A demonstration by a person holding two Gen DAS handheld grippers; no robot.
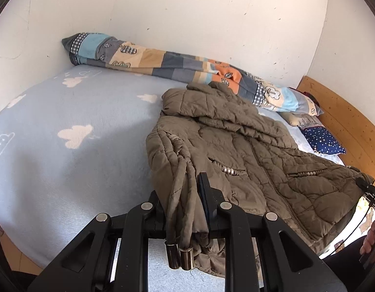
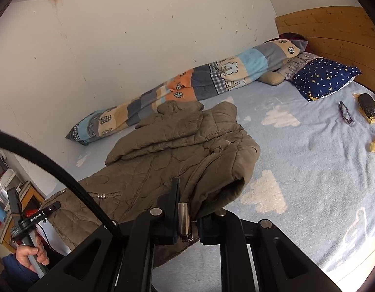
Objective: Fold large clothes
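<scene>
An olive quilted jacket (image 1: 248, 146) lies spread on the light blue cloud-print bed sheet (image 1: 65, 112). My left gripper (image 1: 185, 202) is shut on one bottom corner of the jacket's hem, and two drawstrings with metal ends (image 1: 180, 258) hang down from the grip. In the right wrist view my right gripper (image 2: 187, 209) is shut on the other bottom corner of the jacket (image 2: 177, 146), with a metal cord end (image 2: 183, 219) between its fingers. Both held corners are raised off the sheet (image 2: 309, 158); the collar end rests near the wall. The left gripper (image 2: 51, 206) and the hand holding it also appear there.
A rolled patchwork blanket (image 1: 163, 60) lies along the white wall. A navy star pillow (image 2: 326, 75) sits by the wooden headboard (image 2: 333, 29). Glasses (image 2: 345, 113), a dark case (image 2: 369, 108) and small orange items lie on the sheet's right side. Shelves (image 2: 7, 194) stand off the bed's left.
</scene>
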